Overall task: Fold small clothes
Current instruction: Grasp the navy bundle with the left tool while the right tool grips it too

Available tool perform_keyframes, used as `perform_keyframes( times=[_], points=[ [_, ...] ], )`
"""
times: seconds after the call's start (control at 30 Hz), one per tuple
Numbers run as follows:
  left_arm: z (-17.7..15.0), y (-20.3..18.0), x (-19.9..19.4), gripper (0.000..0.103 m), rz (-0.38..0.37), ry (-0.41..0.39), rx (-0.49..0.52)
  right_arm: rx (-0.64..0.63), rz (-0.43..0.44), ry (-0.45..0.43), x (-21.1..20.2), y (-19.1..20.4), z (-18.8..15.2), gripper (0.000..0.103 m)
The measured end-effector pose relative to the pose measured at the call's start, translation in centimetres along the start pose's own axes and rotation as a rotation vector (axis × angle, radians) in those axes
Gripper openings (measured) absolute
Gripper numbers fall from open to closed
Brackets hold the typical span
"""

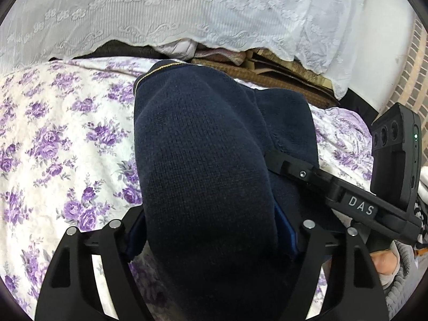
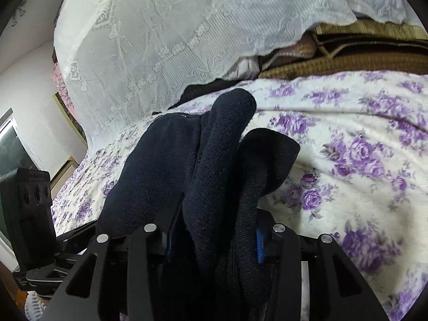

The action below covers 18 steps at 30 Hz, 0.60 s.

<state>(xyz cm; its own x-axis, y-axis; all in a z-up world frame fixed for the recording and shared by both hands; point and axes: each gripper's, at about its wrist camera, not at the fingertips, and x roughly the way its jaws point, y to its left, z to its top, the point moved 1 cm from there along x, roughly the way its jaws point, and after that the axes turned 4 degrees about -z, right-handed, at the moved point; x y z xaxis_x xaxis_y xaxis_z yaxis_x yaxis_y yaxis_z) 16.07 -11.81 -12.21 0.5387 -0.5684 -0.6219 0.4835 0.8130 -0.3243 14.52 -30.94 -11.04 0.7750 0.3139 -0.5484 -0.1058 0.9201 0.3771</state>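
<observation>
While the navy knit garment (image 1: 203, 160) hung bunched between both tools, it sat raised off the floral bedspread (image 1: 53, 139), roughly mid-bed and toward the far edge where the white lace cover (image 1: 160, 13) draped down. Yellow-stitched hem (image 1: 160, 68) pointed at that far edge. Exact garment type couldn't be told; small knit piece, thick, several layers.

Left gripper (image 1: 211, 238): fingers closed on a fat fold of the knit, blue pad (image 1: 285, 230) just visible against the cloth. Right gripper (image 2: 214, 235): fingers clamped on a wad of the same fabric, blue pad (image 2: 259, 243) showing at the edge; two or three lobes of cloth stuck up past the jaws. The right tool's arm (image 1: 355, 200) crossed the left wrist view at the right side, so the tools were near each other.

Judgement: mid-fold, fabric gathered rather than flat, so the fold was not set yet.

To do this step well, probably:
- pull the two grips apart enough to take out slack before lowering; bunched layers will set crooked.
- lay the hem end down first on the bedspread, then drape the rest over.
- keep edges aligned; thick knit will spring back if released high.
- release only with cloth resting on the bed.

Risk: deep grabs may drag hidden layers on release.
</observation>
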Motion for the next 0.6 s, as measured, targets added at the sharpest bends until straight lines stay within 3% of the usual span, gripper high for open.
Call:
perform_keyframes(
  times=[0.6],
  points=[
    [-6.8,-6.7,-6.4,0.075,0.006,-0.008,0.123,0.117,-0.024,-0.024,-9.9,0.6,-7.0,0.043]
  ],
)
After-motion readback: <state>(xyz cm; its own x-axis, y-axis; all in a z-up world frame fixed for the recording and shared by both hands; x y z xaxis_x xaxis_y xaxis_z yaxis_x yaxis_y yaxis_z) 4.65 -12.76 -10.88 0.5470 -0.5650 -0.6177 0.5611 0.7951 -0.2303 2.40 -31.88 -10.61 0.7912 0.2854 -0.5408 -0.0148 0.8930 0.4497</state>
